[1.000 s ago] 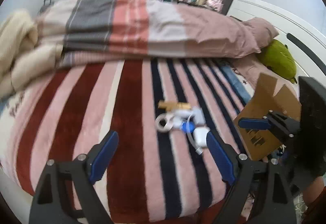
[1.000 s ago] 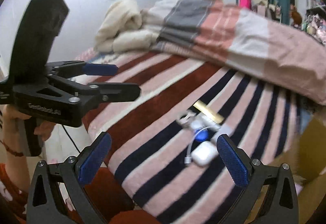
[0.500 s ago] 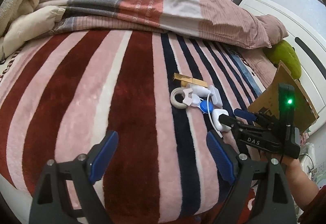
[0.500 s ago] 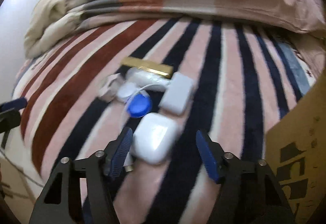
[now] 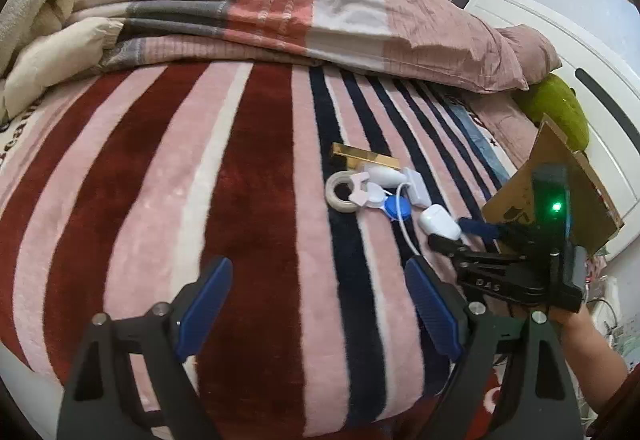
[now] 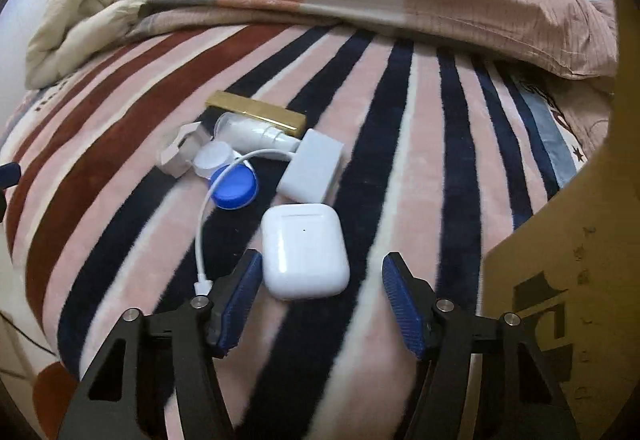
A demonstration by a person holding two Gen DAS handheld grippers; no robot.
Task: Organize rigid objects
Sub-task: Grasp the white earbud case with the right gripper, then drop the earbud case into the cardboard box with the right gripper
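A small pile lies on the striped blanket: a white earbud case (image 6: 303, 250) (image 5: 439, 223), a blue round cap (image 6: 234, 187) (image 5: 397, 208), a white adapter (image 6: 312, 171) with a cable (image 6: 202, 240), a gold bar (image 6: 256, 113) (image 5: 366, 158), a white bottle (image 6: 256, 136) and a tape roll (image 5: 341, 193). My right gripper (image 6: 322, 300) (image 5: 450, 234) is open, its fingers on either side of the earbud case's near end. My left gripper (image 5: 316, 310) is open and empty, hovering over the blanket nearer than the pile.
A cardboard box (image 6: 560, 280) (image 5: 560, 192) stands at the right of the pile. A folded duvet (image 5: 260, 8) lies across the far side of the bed. A green plush (image 5: 556, 112) and the white headboard (image 5: 580, 52) are at the right.
My right gripper has moved in on the earbud case, which now sits between its fingers. The left gripper has come forward and down over the blanket.
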